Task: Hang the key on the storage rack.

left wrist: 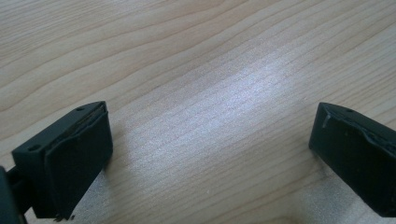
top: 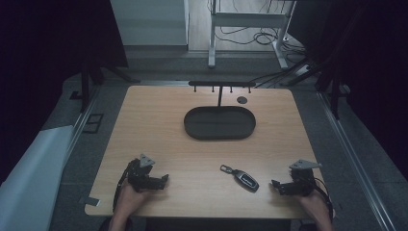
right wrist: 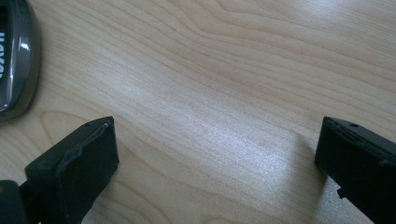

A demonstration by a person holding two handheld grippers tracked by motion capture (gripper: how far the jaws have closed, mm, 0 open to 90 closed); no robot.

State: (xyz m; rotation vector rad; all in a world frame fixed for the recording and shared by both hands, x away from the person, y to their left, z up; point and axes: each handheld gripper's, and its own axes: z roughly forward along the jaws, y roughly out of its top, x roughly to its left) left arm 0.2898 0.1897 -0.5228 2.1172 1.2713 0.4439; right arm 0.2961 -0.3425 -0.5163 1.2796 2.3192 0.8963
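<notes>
On wood table (top: 144, 125): oval tray (top: 220, 123), key fob (top: 246, 180).

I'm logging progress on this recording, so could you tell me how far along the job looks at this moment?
Nothing looks done yet: the car key lies on the table, and the black tray looks empty. Nothing is in hand; the left gripper and right gripper rest open on the wood. The whole job appears to remain.

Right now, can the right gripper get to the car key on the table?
Probably yes. The right gripper rests open on the wooden table, and the car key fob lies flat just beside it toward the middle, with bare wood between them. In the right gripper view the fob shows just past one jaw.
</notes>
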